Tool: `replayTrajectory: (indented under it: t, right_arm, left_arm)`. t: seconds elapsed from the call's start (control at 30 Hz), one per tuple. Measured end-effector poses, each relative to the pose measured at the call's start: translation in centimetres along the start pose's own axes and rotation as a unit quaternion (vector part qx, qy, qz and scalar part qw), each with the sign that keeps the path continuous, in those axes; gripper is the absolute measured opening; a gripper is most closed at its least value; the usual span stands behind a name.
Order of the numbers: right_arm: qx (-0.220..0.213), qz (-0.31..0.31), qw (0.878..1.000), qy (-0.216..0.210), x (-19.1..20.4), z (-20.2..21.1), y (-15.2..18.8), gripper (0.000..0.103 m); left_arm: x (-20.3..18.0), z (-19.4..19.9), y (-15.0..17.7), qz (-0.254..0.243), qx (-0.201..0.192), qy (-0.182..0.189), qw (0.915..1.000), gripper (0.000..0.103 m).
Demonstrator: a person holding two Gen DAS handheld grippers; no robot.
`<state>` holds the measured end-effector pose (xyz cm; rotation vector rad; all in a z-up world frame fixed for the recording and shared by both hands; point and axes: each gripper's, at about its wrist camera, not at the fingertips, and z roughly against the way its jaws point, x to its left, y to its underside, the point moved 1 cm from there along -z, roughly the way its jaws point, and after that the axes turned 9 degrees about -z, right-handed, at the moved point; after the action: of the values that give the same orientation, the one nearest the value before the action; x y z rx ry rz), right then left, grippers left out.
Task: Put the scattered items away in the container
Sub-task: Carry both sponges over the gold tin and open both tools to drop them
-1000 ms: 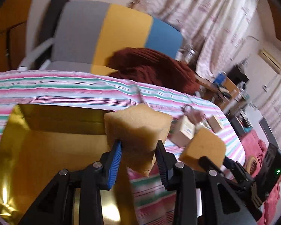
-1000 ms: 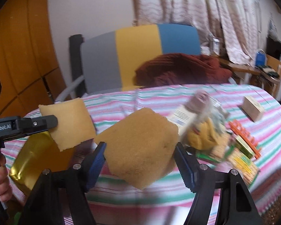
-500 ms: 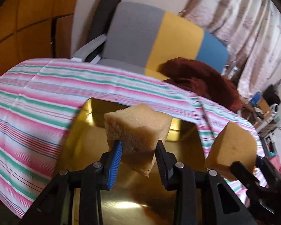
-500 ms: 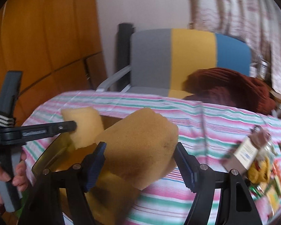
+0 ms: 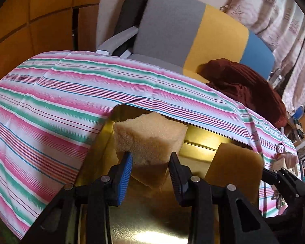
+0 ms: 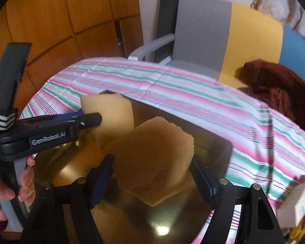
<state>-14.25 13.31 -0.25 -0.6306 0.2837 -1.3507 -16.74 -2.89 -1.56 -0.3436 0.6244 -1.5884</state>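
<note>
My left gripper (image 5: 150, 158) is shut on a pale yellow sponge (image 5: 150, 140) and holds it over the far left part of the gold tin (image 5: 201, 142). From the right wrist view, the same left gripper (image 6: 91, 120) comes in from the left with its sponge (image 6: 111, 113). My right gripper (image 6: 152, 160) has a larger tan sponge (image 6: 152, 154) between its pads above the tin's shiny floor (image 6: 172, 223). Its jaws are opening, with the pads still touching the sponge. That tan sponge (image 5: 235, 168) hangs just right of the pale one.
The tin sits on a pink, green and white striped tablecloth (image 5: 50, 105). Behind the table stands a grey, yellow and blue chair (image 5: 172, 26) with a dark red cloth (image 5: 244, 85). A small white box (image 6: 296, 203) lies at the right. A hand (image 6: 24, 185) grips the left handle.
Both grippers have swung left and down with their sponges, from over the cloth to over the gold tin. The pile of small items has slid out to the right edge.
</note>
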Motion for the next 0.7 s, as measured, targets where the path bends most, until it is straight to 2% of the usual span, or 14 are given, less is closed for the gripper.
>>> replayTrajectory:
  t: [0.13, 0.2, 0.27, 0.33, 0.4, 0.5, 0.57, 0.63, 0.7]
  right_arm:
    - [0.013, -0.009, 1.0, -0.002, -0.5, -1.9, -0.5, 0.08]
    - [0.018, -0.023, 1.0, -0.011, -0.8, -2.5, -0.8, 0.085]
    - [0.02, -0.034, 0.999, -0.024, -0.8, -2.6, -1.0, 0.097]
    - [0.011, -0.039, 0.999, -0.028, -1.1, -1.9, -1.0, 0.103]
    - [-0.001, -0.042, 0.999, -0.031, -1.3, -0.8, -0.9, 0.103]
    - [-0.014, -0.07, 0.996, -0.053, -2.1, 0.9, -0.8, 0.103]
    - [-0.009, -0.096, 0.992, -0.08, -2.4, 1.4, -0.7, 0.103]
    - [0.011, -0.115, 0.99, -0.082, -2.7, 1.1, -0.5, 0.102]
    - [0.028, -0.127, 0.989, -0.071, -2.8, 0.4, -0.4, 0.091]
  left_arm:
    - [0.5, -0.5, -0.1, 0.006, 0.015, 0.004, 0.9999, 0.038]
    - [0.7, -0.8, 0.0, 0.01, 0.025, 0.01, 0.9996, 0.038]
    - [1.0, -0.5, 0.1, 0.024, 0.032, 0.026, 0.9989, 0.038]
    - [1.2, 0.2, 0.3, 0.036, 0.025, 0.041, 0.9982, 0.038]
    - [1.2, 1.1, 0.3, 0.037, 0.018, 0.046, 0.9981, 0.038]
    - [0.9, 2.3, 0.4, 0.024, 0.002, 0.031, 0.9992, 0.038]
    - [0.5, 2.5, 0.6, 0.013, -0.002, 0.021, 0.9997, 0.038]
    - [0.2, 2.2, 0.9, 0.003, 0.006, 0.021, 0.9998, 0.038]
    - [-0.1, 1.7, 1.3, -0.002, 0.017, 0.014, 0.9998, 0.038]
